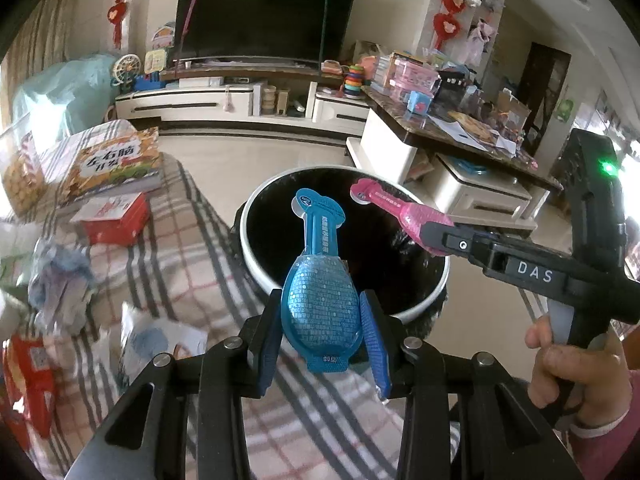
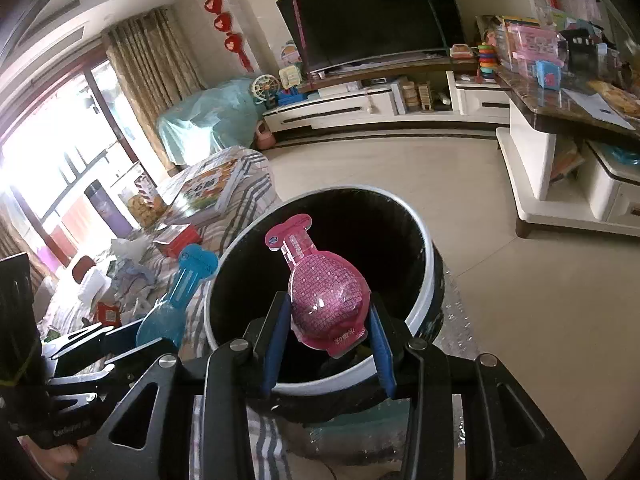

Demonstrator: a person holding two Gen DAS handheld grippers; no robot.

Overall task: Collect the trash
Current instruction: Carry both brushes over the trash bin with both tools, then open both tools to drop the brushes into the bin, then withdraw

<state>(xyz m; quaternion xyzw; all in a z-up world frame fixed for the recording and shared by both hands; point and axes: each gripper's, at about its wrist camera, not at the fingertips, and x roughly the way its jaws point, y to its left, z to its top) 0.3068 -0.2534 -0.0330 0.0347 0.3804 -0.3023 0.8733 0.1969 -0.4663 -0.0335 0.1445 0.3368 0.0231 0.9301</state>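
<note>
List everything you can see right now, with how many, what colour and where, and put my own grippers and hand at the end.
blue packet: one, blue, in the left gripper, at the bin's near rim.
pink packet: one, pink, in the right gripper, over the bin opening.
trash bin: one, white rim, black liner, on the floor by the sofa.
plaid cover: one, grey, white and pink, on the sofa.
crumpled wrappers: several, whitish and red, on the cover.
red box: one, on the cover.
books: a few, colourful, behind the box.
television: one, black, on the white stand.
left gripper: shut on blue packet.
right gripper: shut on pink packet.
hand: one, holding the right gripper's handle.
</note>
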